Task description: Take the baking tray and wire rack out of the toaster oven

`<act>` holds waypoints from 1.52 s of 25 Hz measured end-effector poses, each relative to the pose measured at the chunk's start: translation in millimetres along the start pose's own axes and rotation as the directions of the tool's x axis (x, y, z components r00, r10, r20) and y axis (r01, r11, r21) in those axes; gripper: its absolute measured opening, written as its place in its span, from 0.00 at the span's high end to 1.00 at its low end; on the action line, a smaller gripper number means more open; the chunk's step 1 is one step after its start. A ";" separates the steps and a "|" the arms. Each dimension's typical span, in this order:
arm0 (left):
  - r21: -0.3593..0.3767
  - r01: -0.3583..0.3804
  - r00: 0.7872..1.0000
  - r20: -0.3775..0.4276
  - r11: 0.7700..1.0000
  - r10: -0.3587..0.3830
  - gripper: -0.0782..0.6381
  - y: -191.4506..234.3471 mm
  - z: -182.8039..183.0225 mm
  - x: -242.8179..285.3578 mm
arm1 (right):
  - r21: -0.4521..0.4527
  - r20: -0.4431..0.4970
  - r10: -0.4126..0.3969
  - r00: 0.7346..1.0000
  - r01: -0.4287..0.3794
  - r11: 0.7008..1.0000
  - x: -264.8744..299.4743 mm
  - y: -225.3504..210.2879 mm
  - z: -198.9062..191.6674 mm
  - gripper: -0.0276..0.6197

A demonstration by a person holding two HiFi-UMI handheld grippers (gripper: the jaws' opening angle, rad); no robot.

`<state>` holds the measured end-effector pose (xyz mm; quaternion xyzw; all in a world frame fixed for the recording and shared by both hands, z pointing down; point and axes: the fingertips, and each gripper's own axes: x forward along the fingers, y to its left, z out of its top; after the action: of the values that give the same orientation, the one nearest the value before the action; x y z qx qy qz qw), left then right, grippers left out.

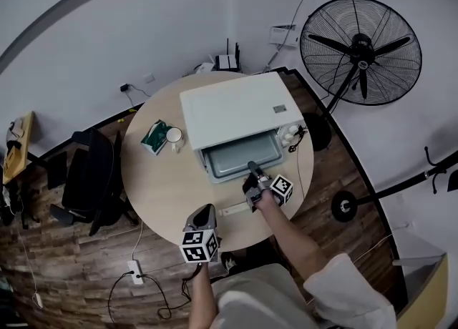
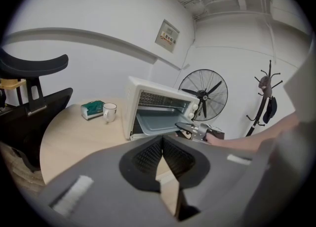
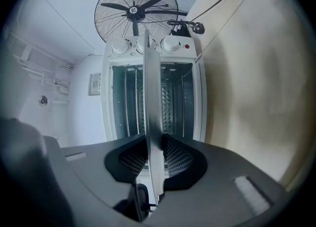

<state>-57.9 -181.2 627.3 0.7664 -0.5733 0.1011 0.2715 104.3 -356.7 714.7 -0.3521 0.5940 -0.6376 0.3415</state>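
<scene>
In the head view, I am holding the right gripper [image 1: 252,170] at the front edge of the baking tray [image 1: 240,156], which is sticking partly out of the open toaster oven [image 1: 232,106] on the round worktop [image 1: 161,184]. The left gripper [image 1: 202,214] is hovering over the worktop's near edge. In the left gripper view, its jaws are pressing together on nothing, and the wire rack [image 2: 159,100] is sitting inside the oven above the tray. In the right gripper view, its jaws are pinching the tray's rim.
</scene>
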 end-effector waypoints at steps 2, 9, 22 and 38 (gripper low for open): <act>0.001 0.002 1.000 0.004 1.000 -0.002 0.81 0.4 0.9 -2.5 | 0.006 0.003 0.002 1.000 -0.002 1.000 -6.3 1.5 -2.2 0.84; -0.004 -0.006 1.000 0.019 1.000 0.007 0.81 4.8 2.3 -13.9 | 0.001 0.005 -0.004 1.000 0.004 1.000 -24.9 0.2 -7.6 0.84; 0.018 -0.005 0.998 0.055 1.000 0.004 0.81 9.5 10.3 -36.8 | -0.004 0.025 0.004 1.000 -0.004 1.000 -65.5 -4.8 -17.8 0.84; -0.005 -0.008 0.998 0.068 1.000 0.008 0.81 26.6 -12.3 -77.0 | -0.055 0.015 -0.007 1.000 0.007 0.998 -129.3 -5.8 -49.9 0.84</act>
<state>-105.7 -116.4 609.7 0.7665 -0.5854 0.0748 0.2533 128.6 -220.2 712.6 -0.3683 0.6075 -0.6195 0.3339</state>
